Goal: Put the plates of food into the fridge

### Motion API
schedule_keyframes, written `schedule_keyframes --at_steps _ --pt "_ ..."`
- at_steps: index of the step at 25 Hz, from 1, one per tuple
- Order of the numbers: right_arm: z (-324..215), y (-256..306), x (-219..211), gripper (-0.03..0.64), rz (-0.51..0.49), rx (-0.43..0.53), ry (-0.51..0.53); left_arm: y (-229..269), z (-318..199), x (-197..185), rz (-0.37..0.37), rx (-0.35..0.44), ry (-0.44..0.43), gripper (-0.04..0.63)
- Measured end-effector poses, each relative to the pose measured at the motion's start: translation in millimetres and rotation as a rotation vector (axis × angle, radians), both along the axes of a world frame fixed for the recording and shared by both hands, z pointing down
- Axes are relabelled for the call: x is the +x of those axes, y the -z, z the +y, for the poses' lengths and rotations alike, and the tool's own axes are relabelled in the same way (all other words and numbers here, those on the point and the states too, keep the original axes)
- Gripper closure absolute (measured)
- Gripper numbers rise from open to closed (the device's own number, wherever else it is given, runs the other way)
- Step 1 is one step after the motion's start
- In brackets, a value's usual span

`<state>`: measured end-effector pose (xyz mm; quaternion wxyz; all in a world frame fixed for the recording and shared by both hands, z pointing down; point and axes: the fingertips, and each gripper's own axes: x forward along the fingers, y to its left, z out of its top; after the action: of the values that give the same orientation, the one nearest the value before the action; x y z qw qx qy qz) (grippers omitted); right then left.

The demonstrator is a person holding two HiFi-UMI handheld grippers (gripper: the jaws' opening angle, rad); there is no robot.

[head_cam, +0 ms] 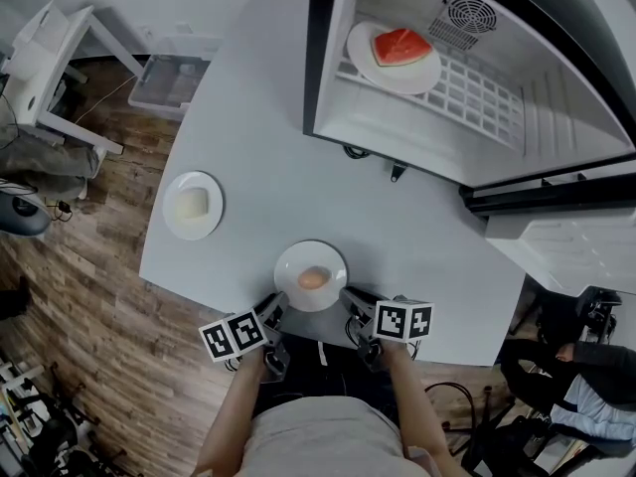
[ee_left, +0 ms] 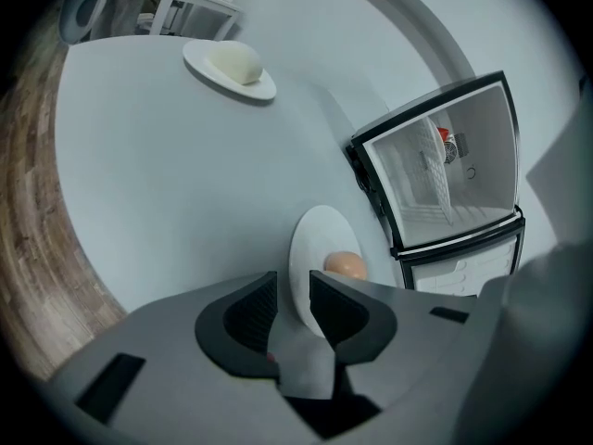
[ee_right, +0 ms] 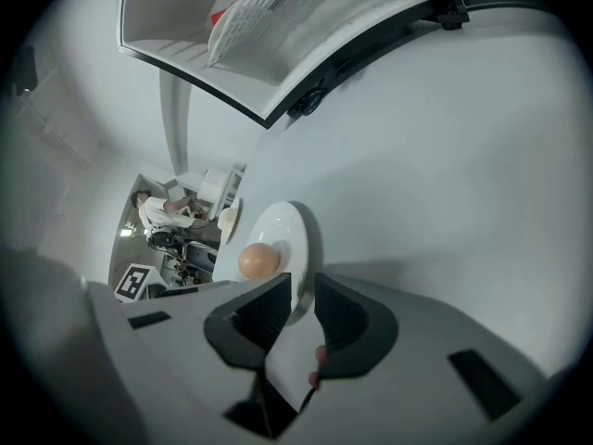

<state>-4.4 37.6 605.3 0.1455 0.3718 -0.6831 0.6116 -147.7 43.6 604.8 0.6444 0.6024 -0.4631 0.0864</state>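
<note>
Reference landmark: open fridge (head_cam: pixel 417 132) (ee_left: pixel 435 174) (ee_right: pixel 185 17), standing on the grey table (head_cam: pixel 268 167).

Inside the fridge, on the wire shelf (head_cam: pixel 467 92): watermelon plate (head_cam: pixel 363 53) with a red watermelon wedge (head_cam: pixel 401 45).

Outside the fridge, well apart from its open front, at the table edge nearest the person: tan-food plate (head_cam: pixel 293 266) (ee_left: pixel 310 244) (ee_right: pixel 278 225). Appears to lie flat on the table in the head view. One round tan item (head_cam: pixel 312 278) (ee_left: pixel 345 265) (ee_right: pixel 258 260) at its centre.

Left gripper (head_cam: pixel 275 309) (ee_left: pixel 292 290): jaws drawn narrow, astride the tan-food plate's rim and pinching it, on the part of the rim turned away from the fridge, left side. Rim edge seen running between the two jaws in the left gripper view.

Right gripper (head_cam: pixel 348 296) (ee_right: pixel 303 290): jaws likewise drawn narrow and pinching the same plate's rim, also on the part turned away from the fridge, right side. Rim seen between the jaws in the right gripper view, tan item just beyond them.

Further out from the fridge, off to the left of its open front, near the table's left edge: white-food plate (head_cam: pixel 177 222) (ee_left: pixel 208 63) with a pale rounded item (head_cam: pixel 192 204) (ee_left: pixel 233 61). Well apart from the tan-food plate and from both grippers.
</note>
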Motion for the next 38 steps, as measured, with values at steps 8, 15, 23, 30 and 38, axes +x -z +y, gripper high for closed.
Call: schedule_keyframes --at_steps 8,15,23,30,38 --pt "0 -1 -10 0.550 -0.004 -0.014 0.015 1 -4 10 0.019 -0.006 -0.012 0.503" --pt "0 -4 -12 0.551 -0.023 -0.045 -0.017 -3 -4 9 0.007 -0.020 0.004 0.503" --pt "-1 -4 -8 0.573 -0.048 -0.063 -0.074 -6 -5 7 0.021 -0.051 0.037 0.548" --pt "-8 6 -2 0.575 -0.068 -0.047 -0.110 6 -15 13 0.032 -0.007 0.016 0.552" --pt "-38 52 10 0.578 -0.114 -0.004 -0.204 50 -47 24 0.085 0.033 0.036 0.555"
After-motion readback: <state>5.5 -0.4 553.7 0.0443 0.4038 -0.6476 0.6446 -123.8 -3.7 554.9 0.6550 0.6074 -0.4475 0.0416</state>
